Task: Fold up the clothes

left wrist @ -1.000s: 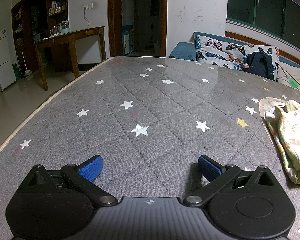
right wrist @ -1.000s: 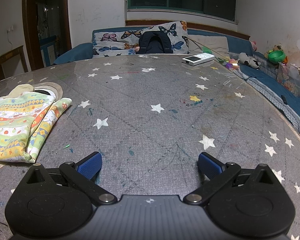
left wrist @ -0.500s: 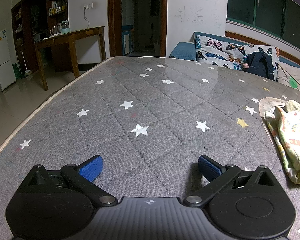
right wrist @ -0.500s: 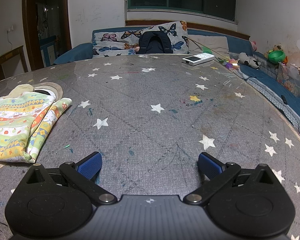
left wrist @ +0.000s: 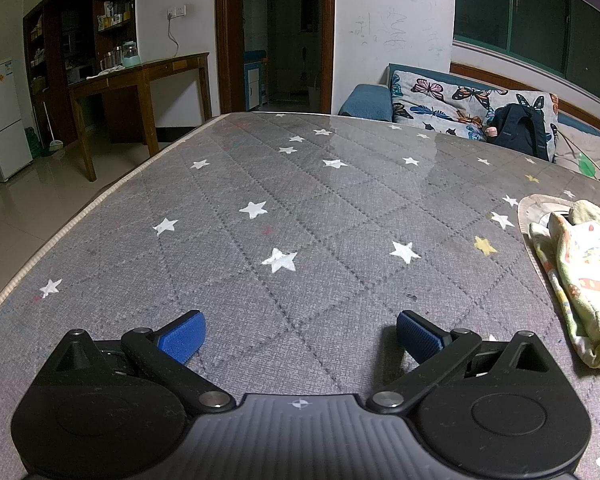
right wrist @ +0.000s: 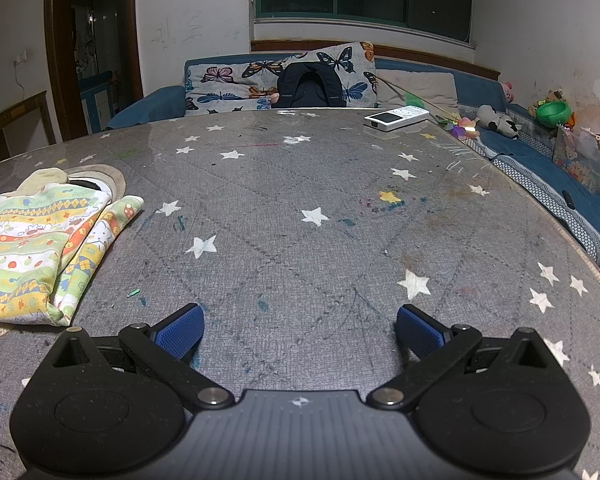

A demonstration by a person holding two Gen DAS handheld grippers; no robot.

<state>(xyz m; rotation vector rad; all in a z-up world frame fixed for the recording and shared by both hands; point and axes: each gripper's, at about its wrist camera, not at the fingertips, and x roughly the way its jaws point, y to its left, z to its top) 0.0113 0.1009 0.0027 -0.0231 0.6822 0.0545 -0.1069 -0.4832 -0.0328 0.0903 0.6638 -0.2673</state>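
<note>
The patterned garment [right wrist: 40, 248] lies bunched on the star-print desk [right wrist: 300, 208] between both grippers, touched by neither. Left gripper [left wrist: 298, 334] and right gripper [right wrist: 298, 330] have jaws wide apart, empty. Best approach: pinch opposite edges together and spread it flat first.

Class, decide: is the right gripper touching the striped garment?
Apart. The right wrist view shows grey mattress between the open right gripper and the striped garment.

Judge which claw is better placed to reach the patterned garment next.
Neither clearly. The garment lies between them, at the right edge of the left view and the left edge of the right view. Left claw and right claw are both open, empty, over bare mattress.
</note>
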